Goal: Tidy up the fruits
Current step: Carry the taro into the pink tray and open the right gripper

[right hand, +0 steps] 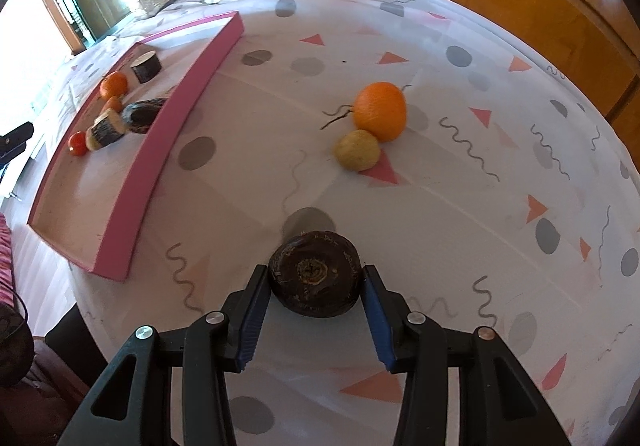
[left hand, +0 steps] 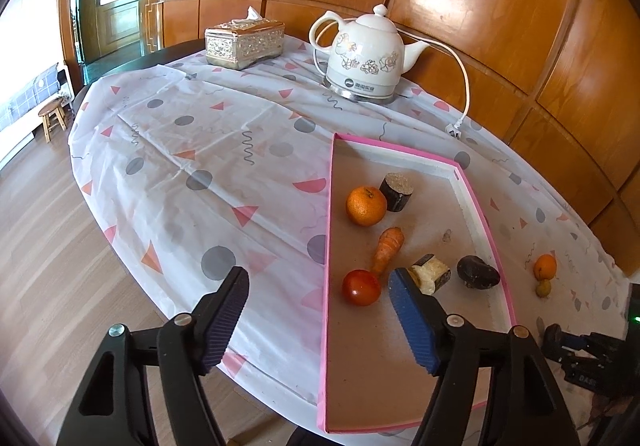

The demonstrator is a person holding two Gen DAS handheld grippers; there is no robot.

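Note:
A pink-rimmed tray on the patterned tablecloth holds an orange, a carrot, a tomato, two dark cut stubs and a dark brown fruit. My left gripper is open and empty, above the tray's near left rim. My right gripper has its jaws on both sides of a dark brown round fruit on the cloth, touching or nearly touching it. An orange and a small yellowish fruit lie on the cloth beyond it. The tray shows at left in the right wrist view.
A white ceramic kettle with cord and plug stands at the back. A silver tissue box is to its left. Wooden wall panels run behind the table. The table edge and wooden floor are at left.

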